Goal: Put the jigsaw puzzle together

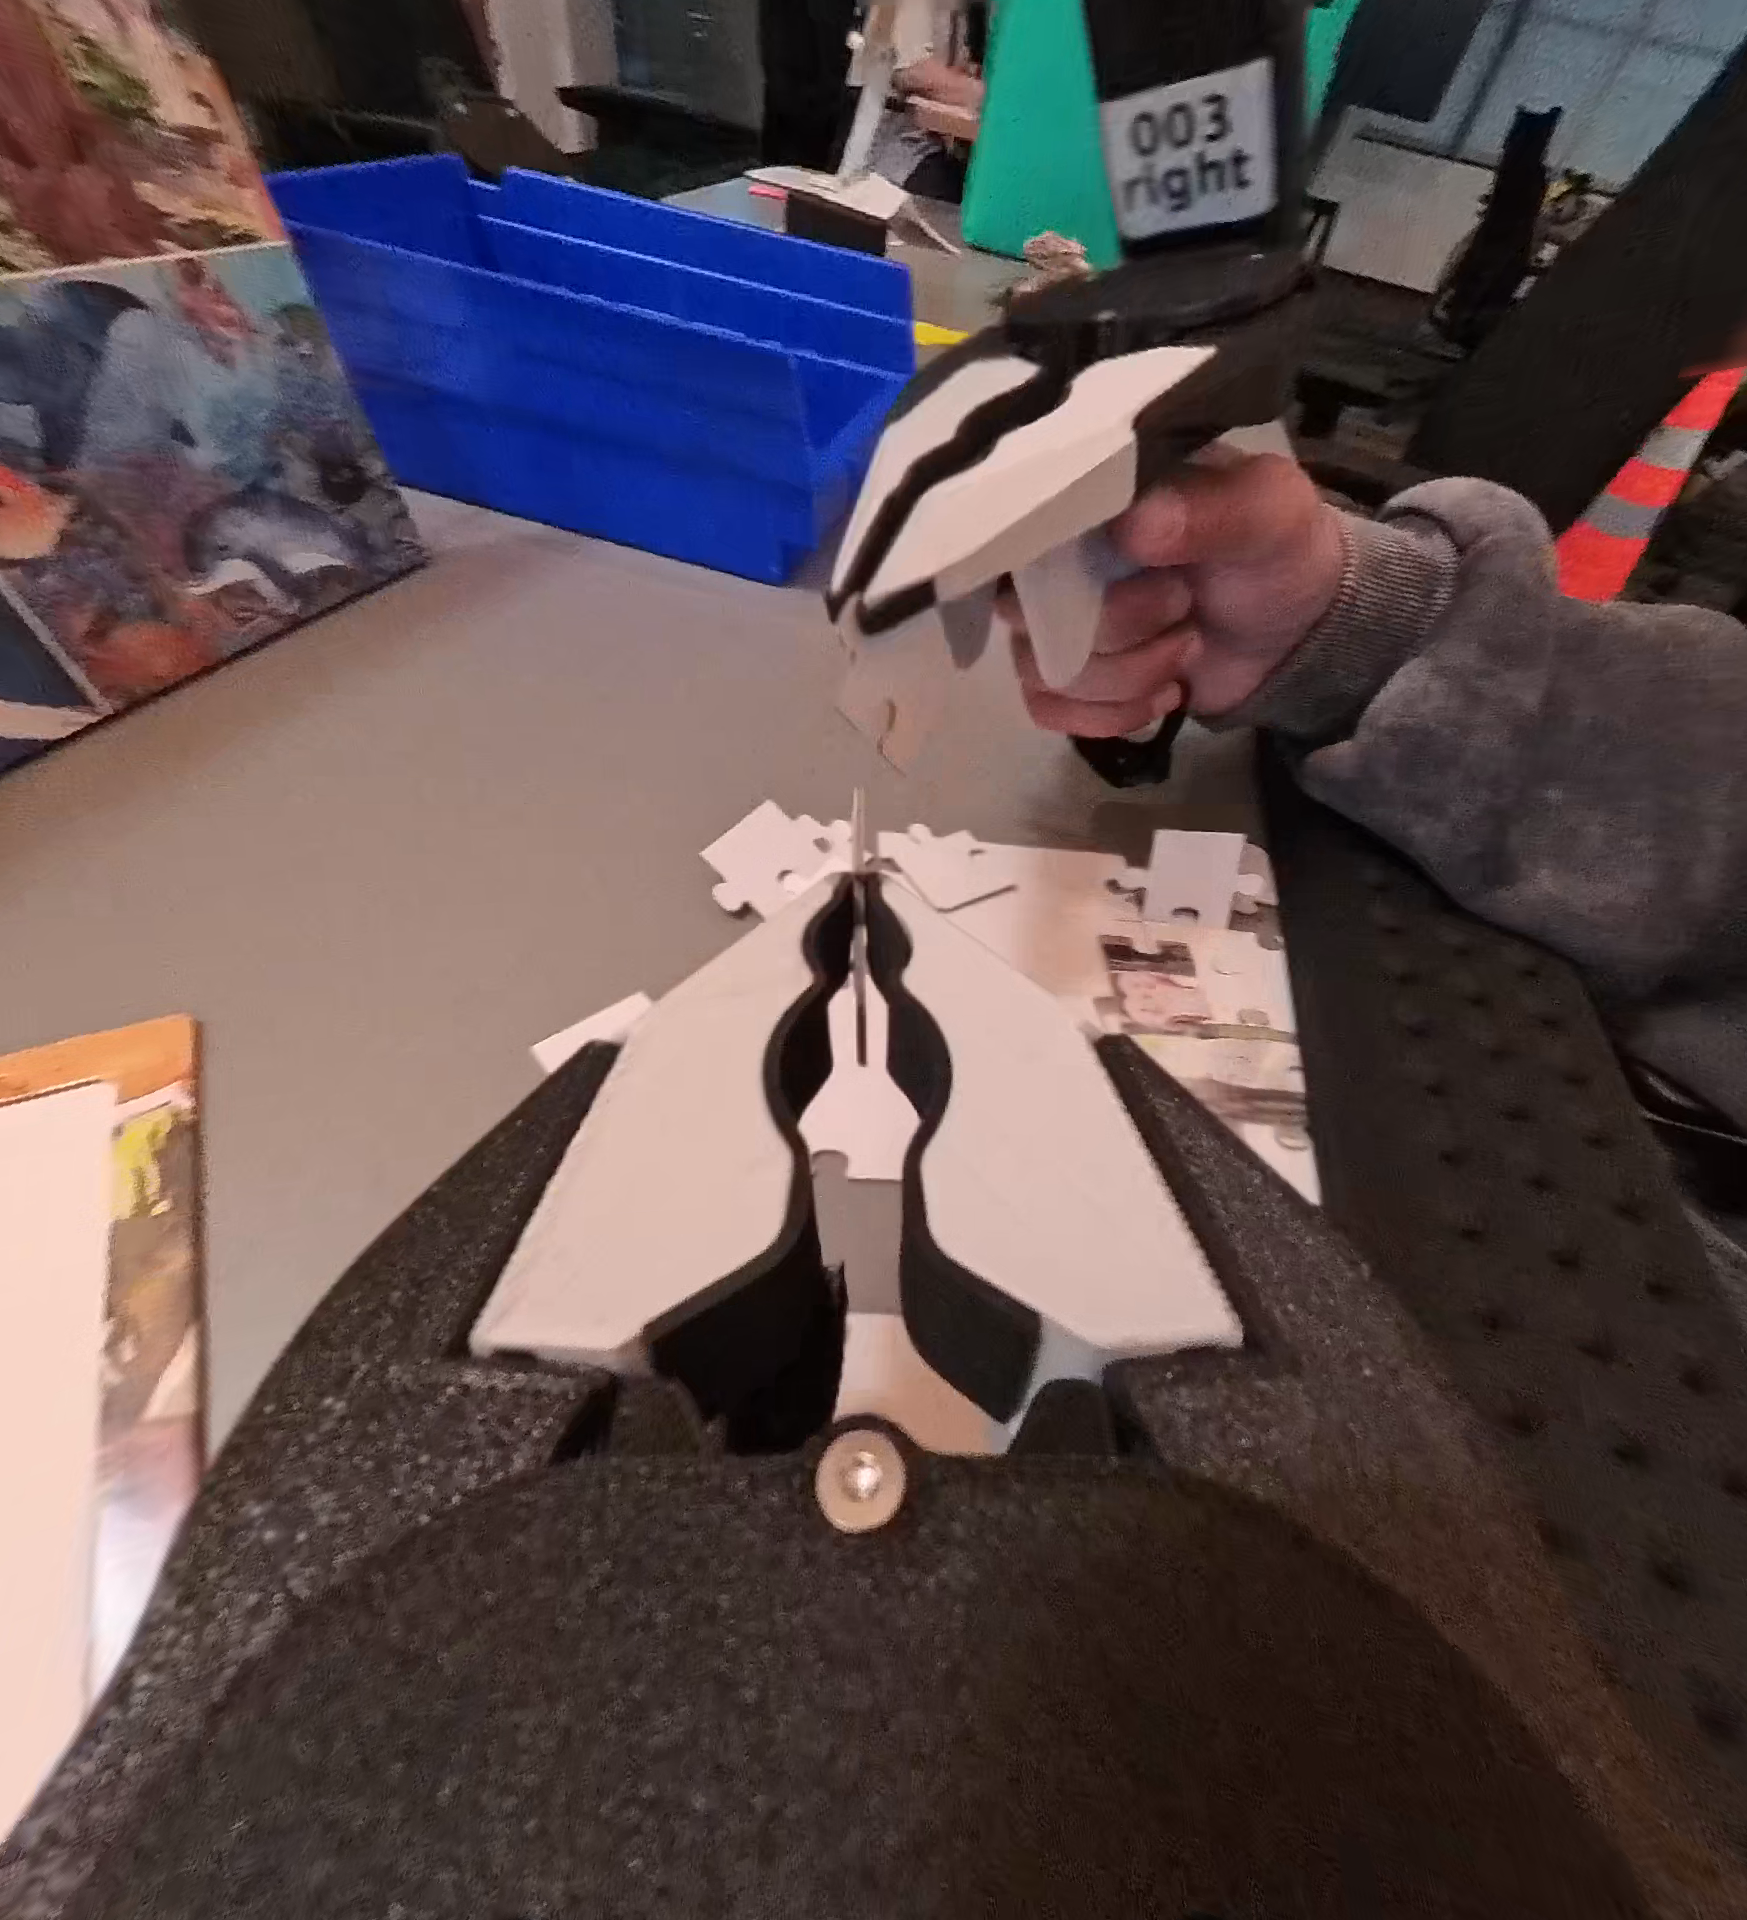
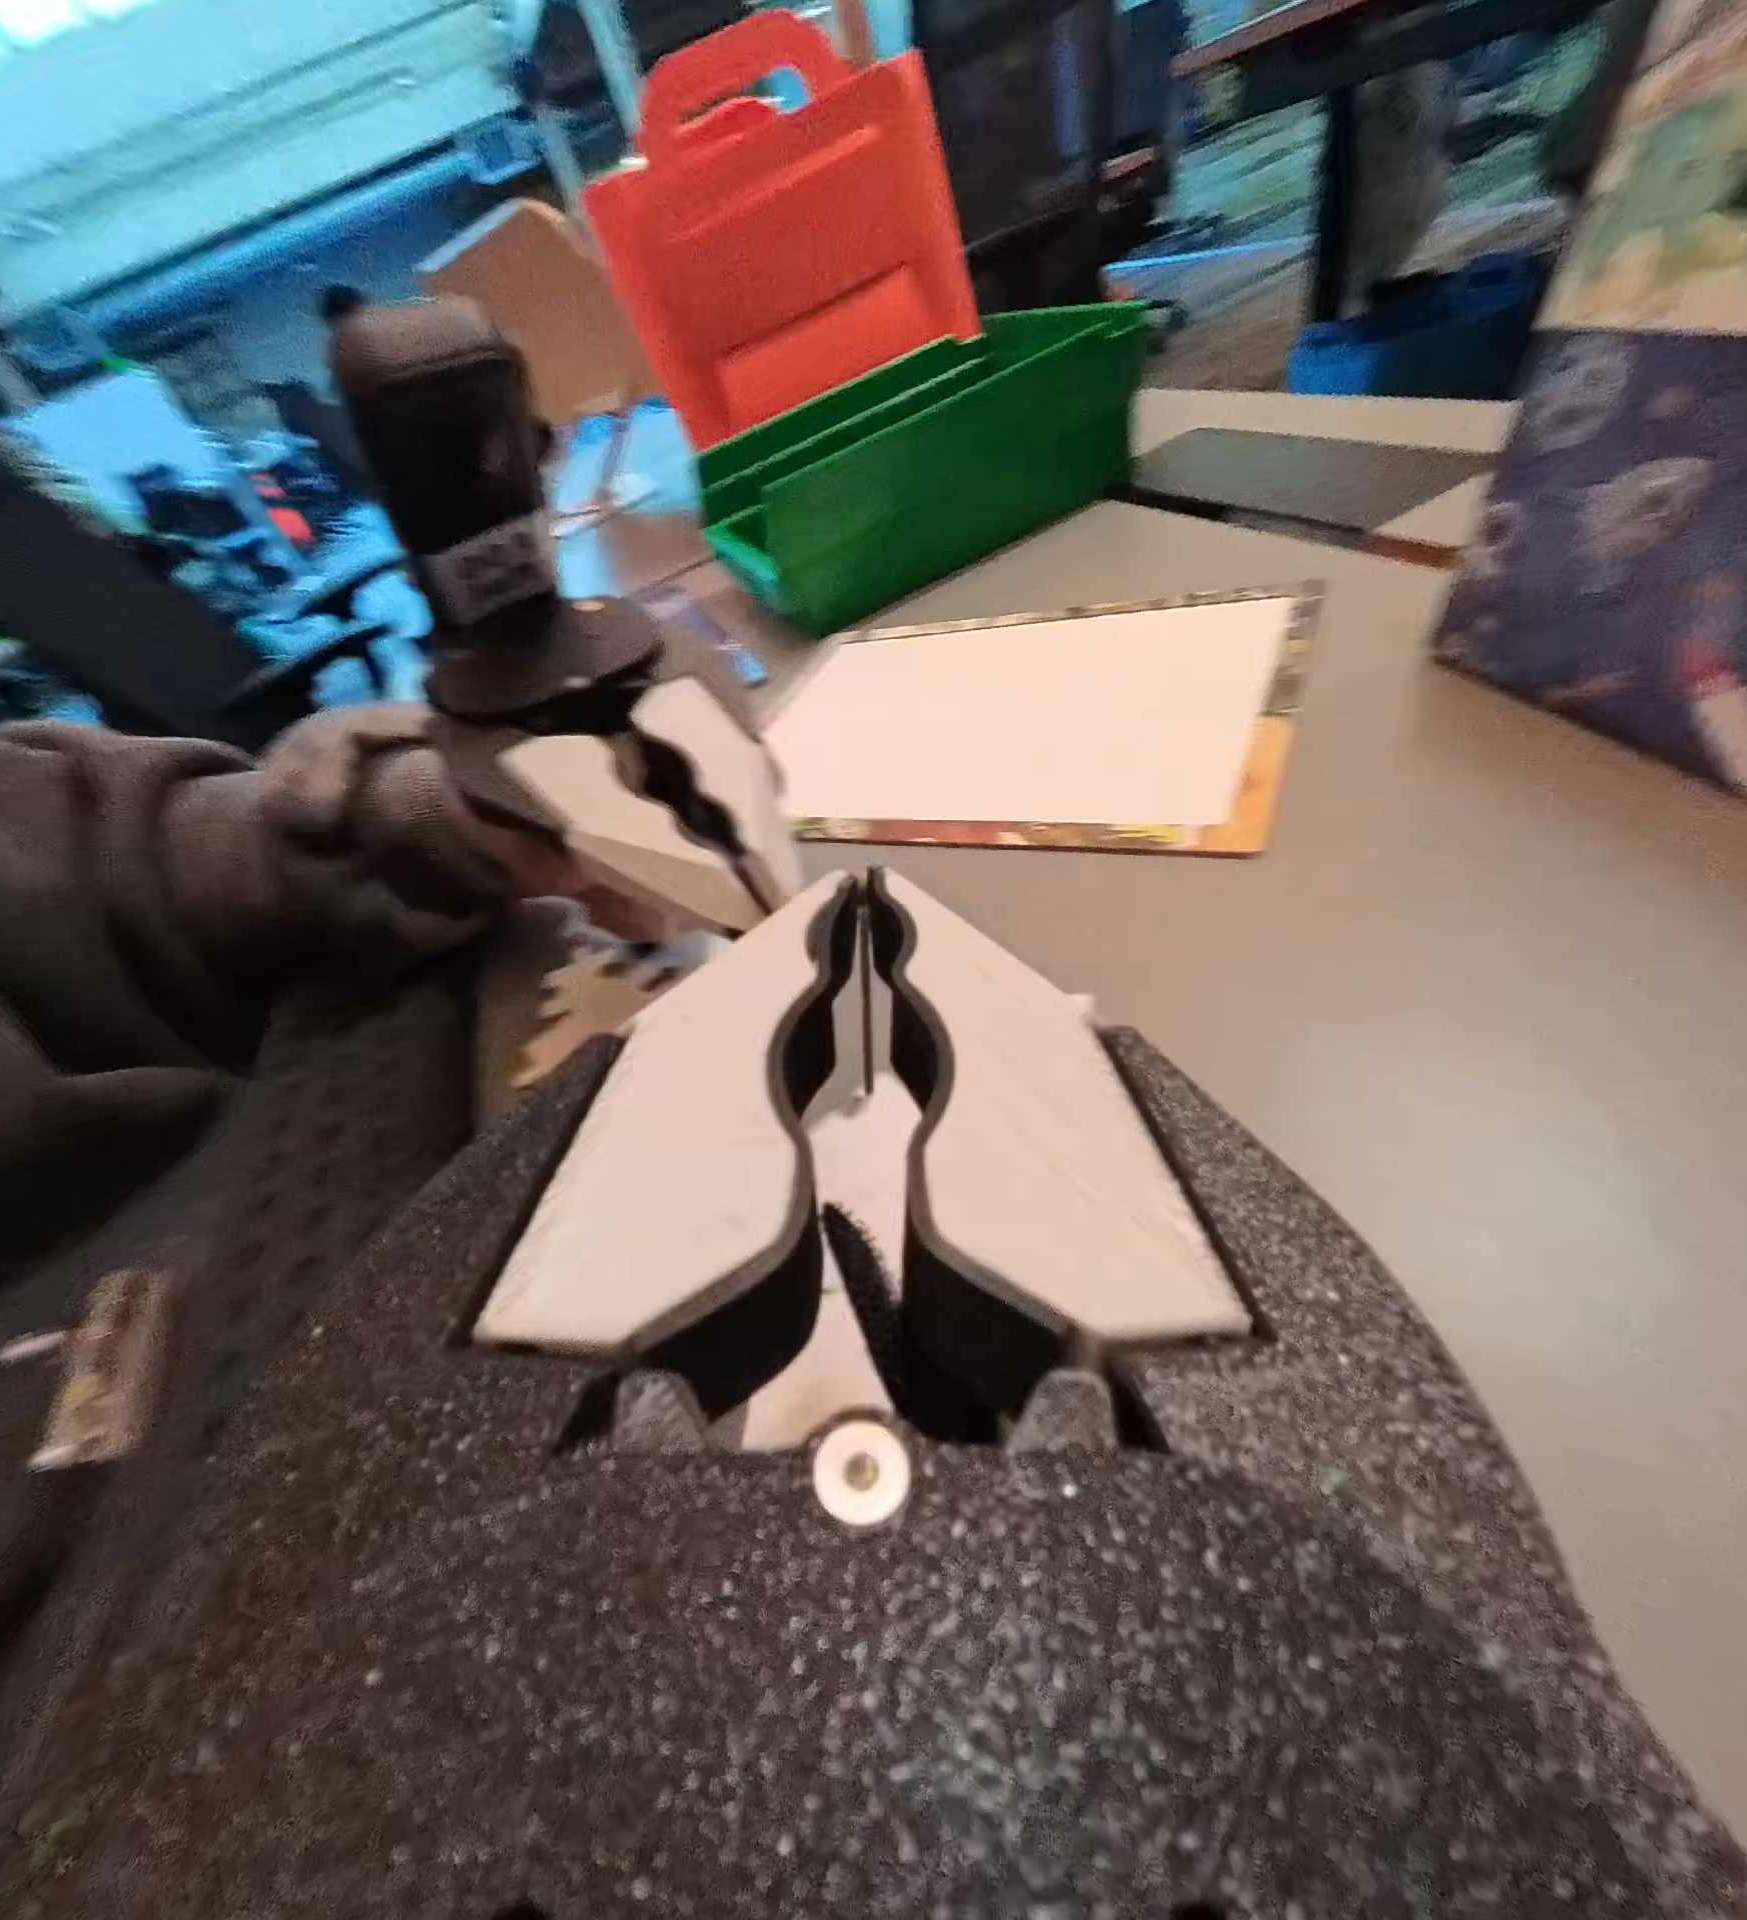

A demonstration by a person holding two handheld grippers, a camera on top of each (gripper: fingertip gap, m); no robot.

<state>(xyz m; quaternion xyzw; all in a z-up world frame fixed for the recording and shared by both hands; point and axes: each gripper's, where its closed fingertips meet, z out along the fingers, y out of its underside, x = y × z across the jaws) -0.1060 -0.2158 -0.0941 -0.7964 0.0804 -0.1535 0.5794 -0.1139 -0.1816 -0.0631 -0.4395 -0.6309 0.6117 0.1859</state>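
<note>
- Pieces first: my left gripper [image 1: 861, 883], white-fingered with black inner pads, is clenched on a thin cardboard jigsaw piece [image 1: 860, 935] held edge-on, so I see only its rim between the tips.
- My right gripper [image 1: 853, 623] is likewise clamped on a second pale jigsaw piece [image 1: 874, 717], which hangs from its tips just above the left one's piece, near but apart from it.
- In the right wrist view that same piece [image 2: 866, 997] shows only as a thin line between the closed fingers [image 2: 703, 1091].
- Below both, loose white puzzle pieces [image 1: 775, 852] lie face-down on the grey table [image 1: 433, 831], and a partly joined printed section [image 1: 1191, 997] sits to their right, next to my grey sleeve [image 1: 1575, 727].
- I judge the step in hand to be mating the two held pieces in the air.
- To do it well I should turn one piece until both lie in the same plane, line tab against socket, then press gently.
- Gripping close to the rim, as I do now, leaves the mating edges free; squeezing harder would risk bending the card.
- Motion blur hides the tab shapes, so I cannot tell whether these two actually match.
- Farther off stand a blue plastic bin [image 1: 588, 343] and a picture-printed puzzle box [image 1: 121, 468], clear of the work.
</note>
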